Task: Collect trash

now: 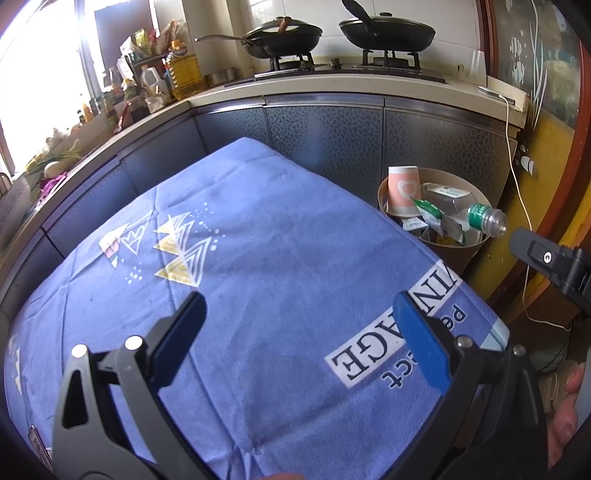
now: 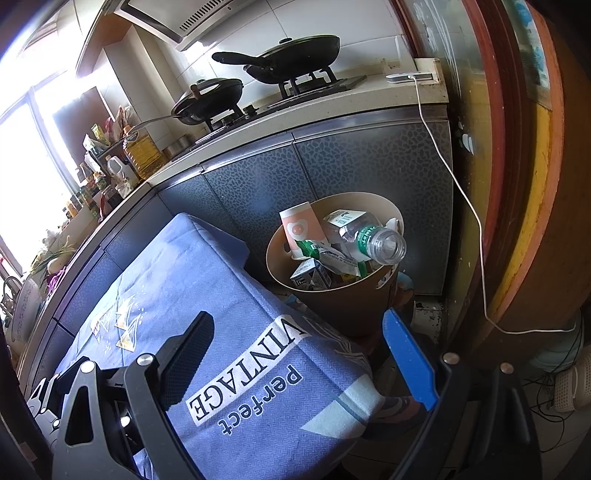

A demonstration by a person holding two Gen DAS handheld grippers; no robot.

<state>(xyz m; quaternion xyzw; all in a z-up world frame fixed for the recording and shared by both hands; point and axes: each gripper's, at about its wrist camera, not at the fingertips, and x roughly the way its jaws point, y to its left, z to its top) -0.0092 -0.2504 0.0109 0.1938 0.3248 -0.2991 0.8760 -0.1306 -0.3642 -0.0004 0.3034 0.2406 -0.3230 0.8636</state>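
A brown waste bin (image 1: 461, 254) (image 2: 351, 306) stands on the floor beside the table's far right corner. It holds a pink paper cup (image 1: 404, 190) (image 2: 299, 229), a clear plastic bottle (image 1: 487, 218) (image 2: 373, 240), small cartons and green wrappers (image 2: 332, 254). My left gripper (image 1: 299, 310) hangs open over the blue cloth with nothing between its fingers. My right gripper (image 2: 299, 328) is open too, over the table's near right corner and short of the bin. Part of the right gripper (image 1: 554, 262) shows at the edge of the left wrist view.
A blue tablecloth (image 1: 258, 258) (image 2: 229, 332) printed with "VINTAGE" covers the table. Behind it runs a counter with dark cabinets (image 1: 325, 136), two black pans on a stove (image 1: 388, 33), and oil bottles (image 1: 184, 70). A white cable (image 2: 461, 192) hangs down past the bin at the right.
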